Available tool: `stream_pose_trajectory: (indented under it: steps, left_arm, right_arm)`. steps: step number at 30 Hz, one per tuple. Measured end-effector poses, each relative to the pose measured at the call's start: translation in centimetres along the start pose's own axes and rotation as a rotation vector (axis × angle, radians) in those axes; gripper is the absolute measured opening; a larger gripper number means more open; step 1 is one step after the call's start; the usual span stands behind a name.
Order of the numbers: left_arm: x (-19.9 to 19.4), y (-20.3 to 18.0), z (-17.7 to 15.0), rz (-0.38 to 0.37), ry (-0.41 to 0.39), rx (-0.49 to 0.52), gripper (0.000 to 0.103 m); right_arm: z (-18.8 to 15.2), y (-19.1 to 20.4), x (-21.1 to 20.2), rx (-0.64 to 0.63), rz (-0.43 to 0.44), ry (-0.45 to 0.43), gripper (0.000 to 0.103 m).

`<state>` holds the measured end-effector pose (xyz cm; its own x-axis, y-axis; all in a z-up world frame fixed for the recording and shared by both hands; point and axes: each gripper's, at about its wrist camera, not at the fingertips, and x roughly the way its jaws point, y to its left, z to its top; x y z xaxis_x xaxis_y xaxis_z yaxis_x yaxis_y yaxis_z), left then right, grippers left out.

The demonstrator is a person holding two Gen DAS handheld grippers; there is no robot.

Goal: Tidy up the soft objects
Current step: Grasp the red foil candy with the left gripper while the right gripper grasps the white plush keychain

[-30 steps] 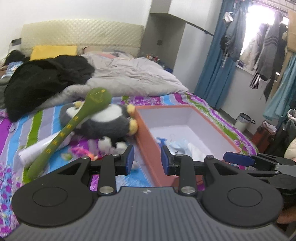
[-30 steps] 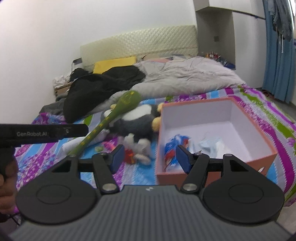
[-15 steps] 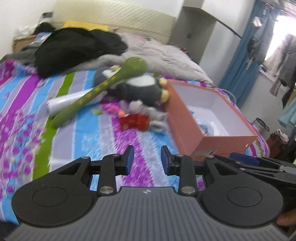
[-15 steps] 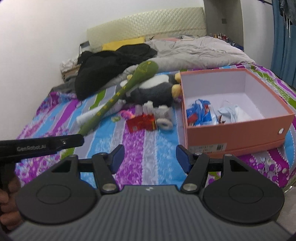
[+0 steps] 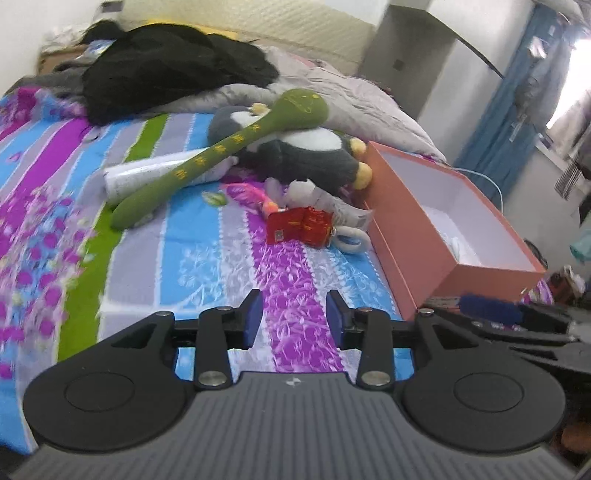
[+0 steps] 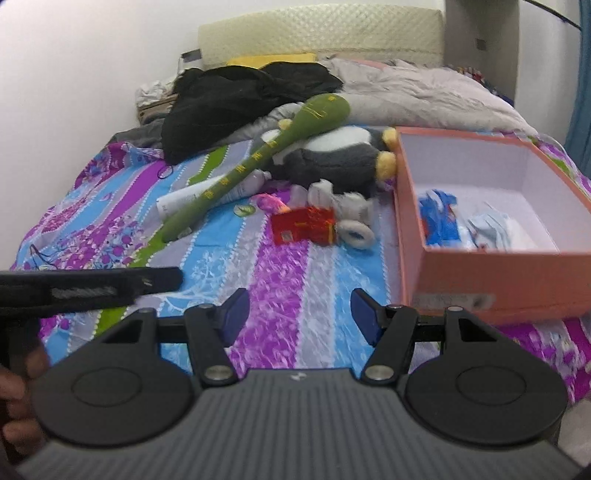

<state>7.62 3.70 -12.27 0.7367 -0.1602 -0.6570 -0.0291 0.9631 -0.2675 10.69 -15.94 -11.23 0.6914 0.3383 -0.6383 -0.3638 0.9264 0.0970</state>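
Both the left gripper and right gripper hover empty, jaws apart, over the bed's near edge. Reach for the red crinkly foil packet beside the open orange cardboard box, pinching its middle, clear of the grey plush penguin.

left wrist: low over the bed's near edge, facing the headboard — orange box at right | right wrist: just rightward, same heading, looks into the box | shared: green plush club, penguin plush — both mid-distance

Home bedroom: bed (padded headboard), rumpled duvet
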Motion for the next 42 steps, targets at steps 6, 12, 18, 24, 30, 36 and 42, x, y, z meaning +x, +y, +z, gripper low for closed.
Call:
stream_pose_trajectory:
  steps: [6,12,18,24,30,36,42]
  left_arm:
    - [4.1,1.9,2.7,-0.037,0.002,-0.007,0.043]
    - [9.6,3.3,4.6,-0.059,0.019,0.024,0.043]
    - [15.2,4.8,6.6,-0.073,0.056,0.068,0.043]
    - [19.8,5.6,7.5,-0.098,0.099,0.057,0.043]
    - [22.9,5.8,8.2,-0.127,0.124,0.049,0.043]
    - [25.1,5.9,8.6,-0.161,0.146,0.036,0.041]
    - [25.9,5.3,8.8,-0.156,0.147,0.044,0.016]
  right_arm:
    - [1.5,0.0,4.1,-0.02,-0.03,0.02,0.063]
    - [2.7,-0.4,8.7,-0.045,-0.065,0.035,0.061]
    - [3.5,-0.5,12.6,-0.08,-0.097,0.054,0.06]
    - [4.3,-1.3,16.3,-0.15,-0.165,0.059,0.058]
    - [4.6,-1.6,19.3,-0.235,-0.228,0.079,0.057]
    - [4.2,-2.4,21.6,-0.251,-0.236,0.131,0.048]
    - [3.8,-2.5,22.0,-0.256,-0.213,0.154,0.016]
